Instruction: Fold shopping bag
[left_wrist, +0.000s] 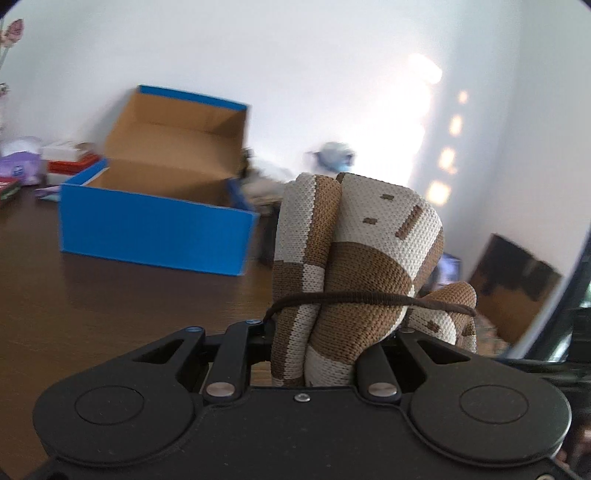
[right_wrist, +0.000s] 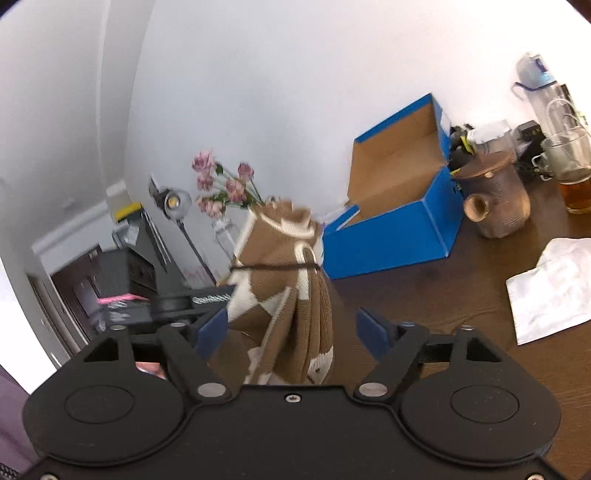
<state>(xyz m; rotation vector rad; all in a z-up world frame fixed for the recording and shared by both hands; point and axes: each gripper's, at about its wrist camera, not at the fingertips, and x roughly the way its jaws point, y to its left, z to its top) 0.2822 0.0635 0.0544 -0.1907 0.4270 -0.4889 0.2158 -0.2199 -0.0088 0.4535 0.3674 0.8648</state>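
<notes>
Clamping the rolled shopping bag (left_wrist: 354, 266), left gripper (left_wrist: 332, 332) holds it; right gripper (right_wrist: 291, 328) fingers apart.

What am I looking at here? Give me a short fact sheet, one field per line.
Item: brown and cream knitted shopping bag, rolled into a bundle
Tie: dark elastic cord looped around the bundle
Left gripper: shut on the bundle
Right gripper: open, blue pads either side of the bag
Surface: dark wooden table
Behind: open blue cardboard box
Also nearby: pink flowers, brown ceramic pot
</notes>
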